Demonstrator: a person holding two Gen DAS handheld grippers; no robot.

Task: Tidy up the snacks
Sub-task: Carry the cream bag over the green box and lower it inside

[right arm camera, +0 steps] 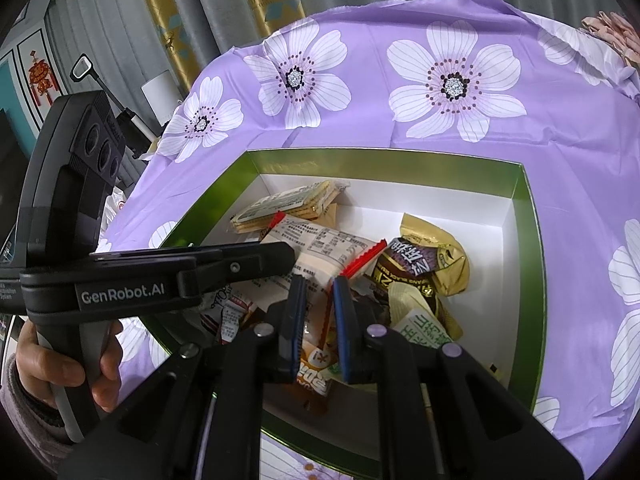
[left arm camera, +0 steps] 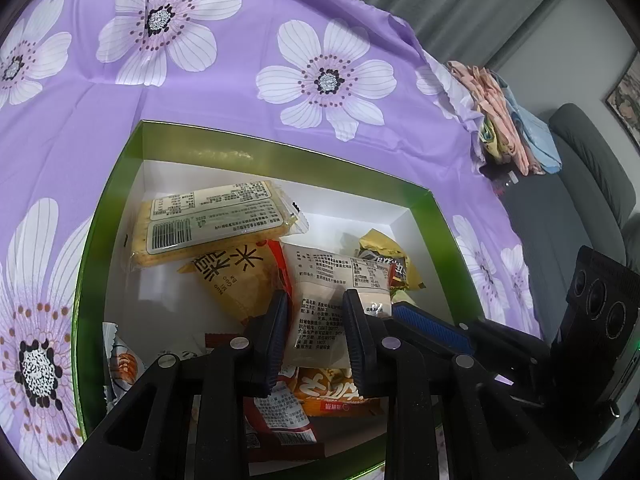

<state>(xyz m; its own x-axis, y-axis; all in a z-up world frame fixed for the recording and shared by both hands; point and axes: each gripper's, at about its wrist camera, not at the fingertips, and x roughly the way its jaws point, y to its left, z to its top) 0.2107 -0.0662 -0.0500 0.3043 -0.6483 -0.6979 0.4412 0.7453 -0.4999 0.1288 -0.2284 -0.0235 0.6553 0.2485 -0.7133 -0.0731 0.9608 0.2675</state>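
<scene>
A green box point(left arm camera: 256, 148) with a white inside holds several snack packets. My left gripper point(left arm camera: 316, 300) is shut on a beige packet with a red serrated edge point(left arm camera: 320, 320) and holds it over the box. Under it lie a cracker pack point(left arm camera: 208, 220) and a yellow rice-snack packet point(left arm camera: 236, 280). My right gripper point(right arm camera: 318, 286) is over the same box point(right arm camera: 528, 240), jaws close together around an orange packet point(right arm camera: 316, 356); whether they touch it is unclear. The beige packet point(right arm camera: 320, 244) and a gold and brown packet point(right arm camera: 424, 264) show there too.
The box sits on a purple cloth with white flowers point(left arm camera: 240, 80). Folded pink and blue fabric point(left arm camera: 516, 120) lies at the cloth's far right edge. A grey sofa point(left arm camera: 588, 168) is beyond it. The left gripper body point(right arm camera: 120, 280) crosses the right wrist view.
</scene>
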